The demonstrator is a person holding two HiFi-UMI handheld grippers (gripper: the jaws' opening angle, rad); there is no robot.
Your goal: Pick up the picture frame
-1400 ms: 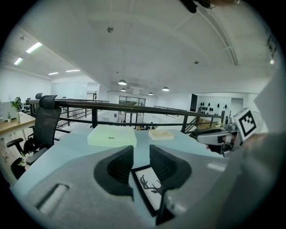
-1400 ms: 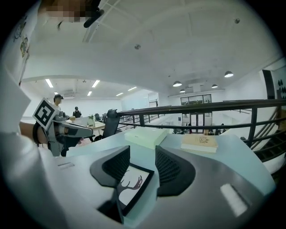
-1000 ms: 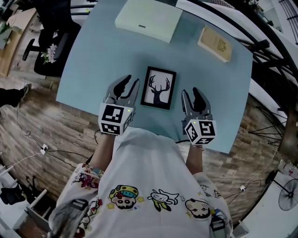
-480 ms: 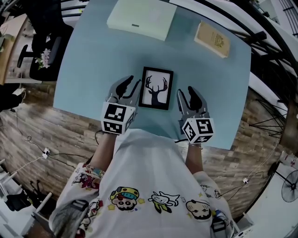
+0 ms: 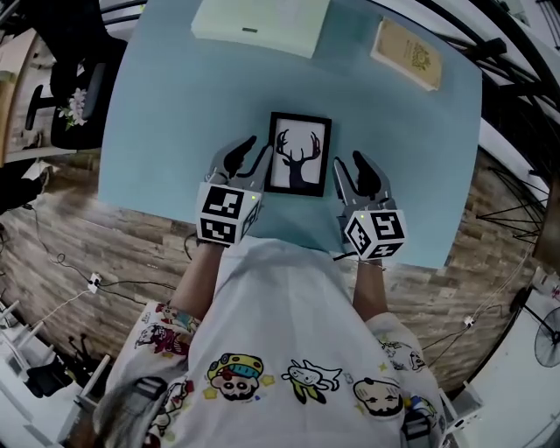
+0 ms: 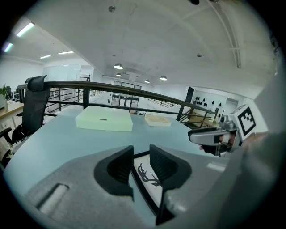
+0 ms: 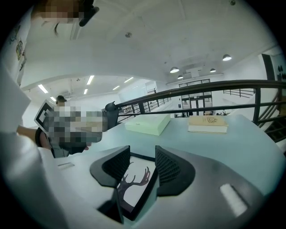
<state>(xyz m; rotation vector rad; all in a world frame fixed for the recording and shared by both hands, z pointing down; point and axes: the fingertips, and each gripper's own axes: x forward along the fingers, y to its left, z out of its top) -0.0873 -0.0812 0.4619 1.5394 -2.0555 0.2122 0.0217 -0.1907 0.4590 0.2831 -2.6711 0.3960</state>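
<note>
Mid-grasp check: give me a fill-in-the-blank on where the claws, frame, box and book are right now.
The frame lies ____ the left claw and right claw.
Both claws are ____, each straddling a frame edge.
In the head view, the book lies ____ of the box.
Missing: between; open; right.

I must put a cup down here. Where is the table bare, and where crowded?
Bare: the table between pale green box and left gripper; also between picture frame and book. Crowded: the near edge, where the right gripper and left gripper flank the frame.
</note>
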